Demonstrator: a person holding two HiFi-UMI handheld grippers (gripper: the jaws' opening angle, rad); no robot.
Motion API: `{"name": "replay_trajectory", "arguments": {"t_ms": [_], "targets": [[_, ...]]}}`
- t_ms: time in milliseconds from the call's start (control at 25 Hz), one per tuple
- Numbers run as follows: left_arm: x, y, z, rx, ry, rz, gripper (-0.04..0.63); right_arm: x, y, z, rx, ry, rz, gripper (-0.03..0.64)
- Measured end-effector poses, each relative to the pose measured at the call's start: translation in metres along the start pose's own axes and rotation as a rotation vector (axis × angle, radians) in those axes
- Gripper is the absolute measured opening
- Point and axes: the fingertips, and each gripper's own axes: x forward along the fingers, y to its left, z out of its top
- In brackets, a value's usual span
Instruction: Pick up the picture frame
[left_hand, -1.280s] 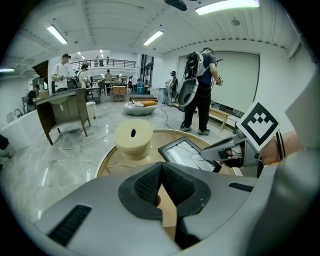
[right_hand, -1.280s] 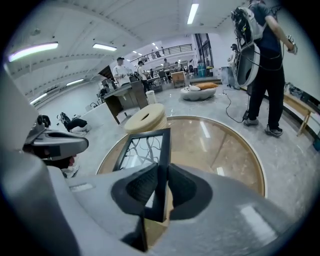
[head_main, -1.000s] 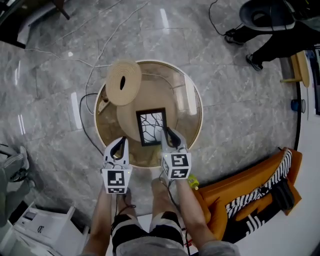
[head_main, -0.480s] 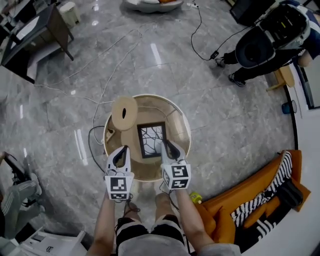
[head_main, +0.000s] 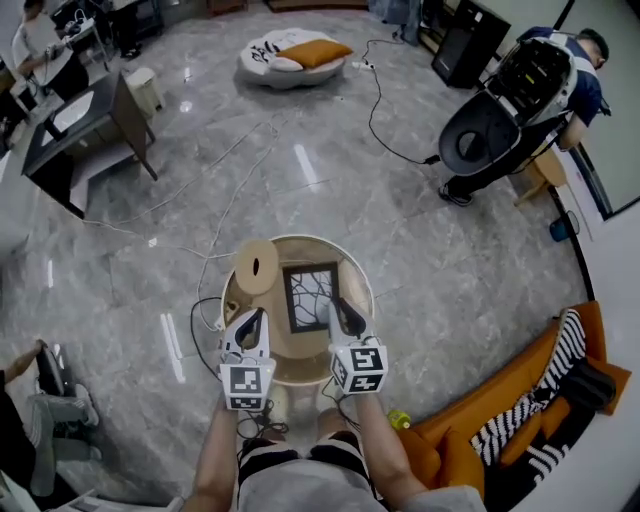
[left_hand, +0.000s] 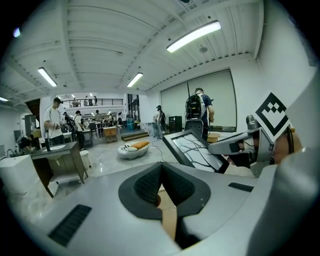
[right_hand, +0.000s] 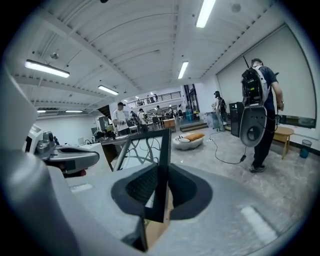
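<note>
The round table is sitting directly under everything, so it is waiting as the hard landing if the hold gives way. On the table's far-left side a woven disc is lying, close enough that a swinging corner could be catching it. The picture frame is hanging over the table's middle, clear of its top as far as I am judging. The right gripper is clamping it by one thin black edge only. With nearly all the weight sitting to one side of the pads, the frame may be twisting in that pinch and sliding out. The left gripper is hovering over the table's near-left rim, jaws pressed together on nothing, so it is lending no support.
</note>
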Motion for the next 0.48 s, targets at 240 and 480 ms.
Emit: {"name": "replay_trajectory", "arguments": {"t_ms": [240, 480], "targets": [[-0.033, 0.001, 0.037, 0.013, -0.067, -0.004, 0.017, -0.042, 0.008, 0.042, -0.009, -0.091, -0.02, 0.064], [-0.08, -0.007, 0.054, 0.015, -0.092, -0.014, 0.017, -0.103, 0.016, 0.054, -0.019, -0.139, -0.058, 0.064]]}}
